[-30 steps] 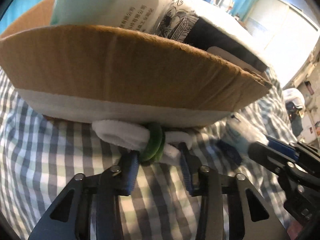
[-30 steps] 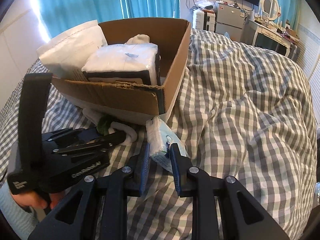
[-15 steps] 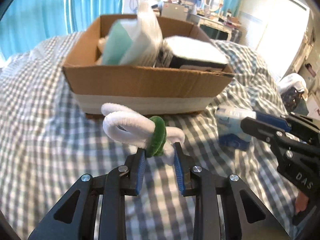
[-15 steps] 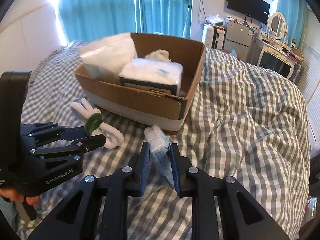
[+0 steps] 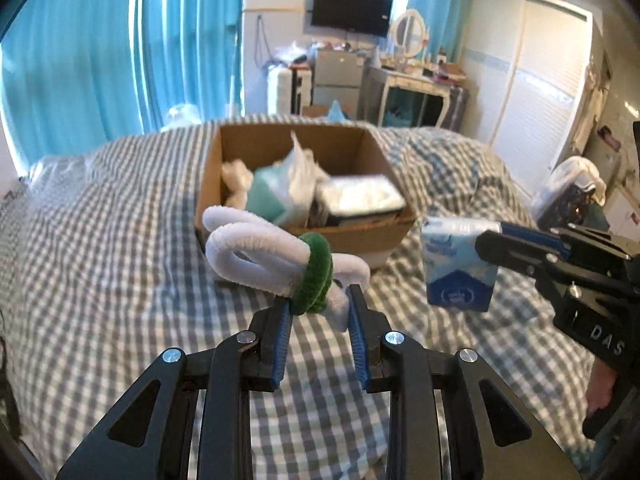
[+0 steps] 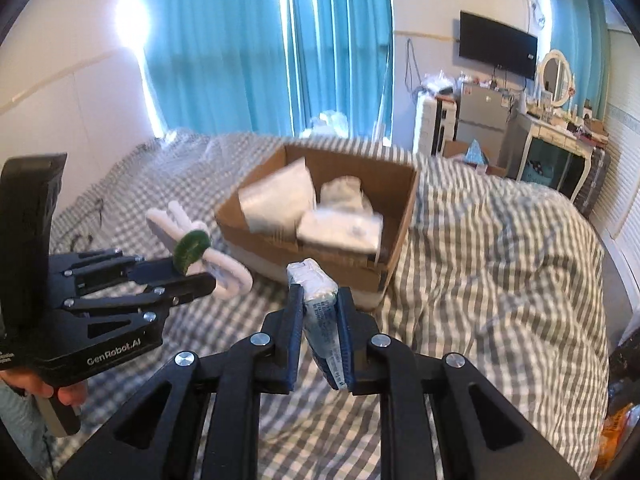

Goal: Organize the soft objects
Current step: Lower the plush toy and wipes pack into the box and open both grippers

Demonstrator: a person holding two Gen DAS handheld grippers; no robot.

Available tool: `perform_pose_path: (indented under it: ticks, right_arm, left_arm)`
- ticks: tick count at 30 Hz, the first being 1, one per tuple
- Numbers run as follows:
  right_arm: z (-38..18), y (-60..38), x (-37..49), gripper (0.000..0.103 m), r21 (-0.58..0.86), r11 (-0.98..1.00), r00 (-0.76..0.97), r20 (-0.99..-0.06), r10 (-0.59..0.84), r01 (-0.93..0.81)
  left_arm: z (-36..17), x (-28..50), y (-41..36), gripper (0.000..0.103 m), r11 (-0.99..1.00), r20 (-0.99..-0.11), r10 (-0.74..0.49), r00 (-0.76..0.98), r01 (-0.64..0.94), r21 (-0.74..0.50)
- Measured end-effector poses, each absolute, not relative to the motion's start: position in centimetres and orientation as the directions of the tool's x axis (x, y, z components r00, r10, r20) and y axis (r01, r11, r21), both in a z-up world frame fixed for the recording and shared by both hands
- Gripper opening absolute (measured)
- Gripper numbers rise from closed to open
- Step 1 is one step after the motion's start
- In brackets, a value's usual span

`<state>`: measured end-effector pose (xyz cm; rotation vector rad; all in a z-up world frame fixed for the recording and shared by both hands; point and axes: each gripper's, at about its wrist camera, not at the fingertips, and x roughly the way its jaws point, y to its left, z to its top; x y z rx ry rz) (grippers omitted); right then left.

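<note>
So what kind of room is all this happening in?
A bedroom, most likely: the cardboard box sits on a bed with a checked duvet, and behind it are a dressing table with an oval mirror and a wall-mounted TV.

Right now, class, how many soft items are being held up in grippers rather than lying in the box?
2. The white fuzzy loop bundle with a green band is in the left gripper; the blue tissue pack is in the right gripper.

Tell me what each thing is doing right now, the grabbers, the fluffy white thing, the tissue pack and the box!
Left gripper: shut on the fluffy white loop.
Fluffy white loop: held in the air, green band around it.
Right gripper: shut on the tissue pack.
Tissue pack: held in the air.
Cardboard box: open, holding soft packs.
</note>
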<state>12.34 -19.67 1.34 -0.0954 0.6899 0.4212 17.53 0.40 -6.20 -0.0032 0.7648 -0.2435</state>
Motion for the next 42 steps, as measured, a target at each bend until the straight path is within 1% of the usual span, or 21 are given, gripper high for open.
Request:
perform_pose_path:
  ticks: [5,10,14,17,22,24,26,29,34,35,36,37,38,39,40,41,42]
  right_arm:
    - [4.6,-20.2,13.8,0.016,0.059,0.912,0.723,-0.590,0.360,-0.406]
    - [7.6,-20.2,16.8,0.016,0.063,0.911,0.749,-0.548,0.372,-0.407]
    - [8.6,-19.1,20.9,0.016,0.071,0.917,0.753,-0.547,0.366,-0.393]
    - [8.1,-18.1,24.0,0.016,0.082,0.919,0.746,-0.558,0.363,-0.386]
    - [5.0,-16.5,29.2,0.016,0.081,0.933,0.730,-0.601,0.327,-0.351]
    - [3.1,-16.0,31.1,0.016,0.054,0.945,0.725,-0.628,0.284,-0.324]
    - [1.3,-15.1,32.6,0.016,-0.009,0.952,0.721,-0.655,0.226,-0.306]
    - [-0.8,-14.8,34.1,0.016,-0.014,0.950,0.700,-0.680,0.219,-0.311]
    - [-1.3,-15.8,34.7,0.017,-0.006,0.957,0.731,-0.648,0.216,-0.289]
    - [-1.2,-16.0,34.8,0.017,0.011,0.957,0.730,-0.644,0.229,-0.291]
    - [-1.0,-16.1,34.8,0.018,0.028,0.953,0.726,-0.642,0.247,-0.300]
    - [-0.8,-16.3,34.7,0.019,0.037,0.953,0.727,-0.638,0.254,-0.301]
    - [-0.5,-16.4,34.7,0.024,0.039,0.954,0.730,-0.634,0.254,-0.298]
    - [-0.1,-16.6,34.4,0.036,0.038,0.956,0.740,-0.625,0.250,-0.292]
    - [0.2,-16.8,34.3,0.044,0.037,0.957,0.745,-0.619,0.247,-0.287]
    - [0.6,-17.0,34.1,0.053,0.037,0.959,0.753,-0.611,0.246,-0.282]
    - [1.1,-17.3,33.7,0.053,0.042,0.959,0.763,-0.598,0.248,-0.279]
  left_arm:
    - [-3.7,18.2,0.6,0.026,0.973,-0.664,-0.207,0.719,0.221,-0.063]
    - [-1.4,20.6,1.7,0.026,0.974,-0.642,-0.204,0.739,0.217,-0.059]
    - [-0.1,23.4,2.5,0.026,0.979,-0.631,-0.177,0.756,0.202,-0.031]
    - [0.0,26.2,2.9,0.026,0.981,-0.633,-0.155,0.759,0.193,-0.008]
    - [-0.9,29.9,3.1,0.027,0.983,-0.640,-0.131,0.757,0.183,0.015]
    - [-1.6,31.4,3.3,0.027,0.983,-0.650,-0.127,0.749,0.183,0.018]
    - [-2.4,32.6,3.4,0.027,0.983,-0.660,-0.118,0.742,0.182,0.028]
    - [-3.5,34.3,3.6,0.027,0.983,-0.675,-0.113,0.730,0.181,0.031]
    - [-4.7,37.0,3.2,0.027,0.982,-0.693,-0.114,0.712,0.189,0.032]
    - [-4.7,37.3,3.0,0.028,0.981,-0.694,-0.120,0.709,0.194,0.029]
    - [-4.7,37.7,2.7,0.031,0.979,-0.695,-0.127,0.708,0.201,0.025]
    - [-4.7,37.9,2.5,0.033,0.978,-0.695,-0.135,0.706,0.207,0.021]
    - [-4.7,38.0,2.2,0.037,0.975,-0.696,-0.149,0.702,0.221,0.013]
    - [-4.7,38.1,1.8,0.041,0.971,-0.698,-0.166,0.696,0.238,0.007]
    - [-4.8,38.1,1.6,0.042,0.970,-0.699,-0.170,0.695,0.244,0.007]
    - [-4.7,38.0,1.3,0.045,0.968,-0.699,-0.169,0.694,0.249,0.013]
    - [-4.7,37.8,1.0,0.048,0.968,-0.702,-0.157,0.695,0.248,0.029]
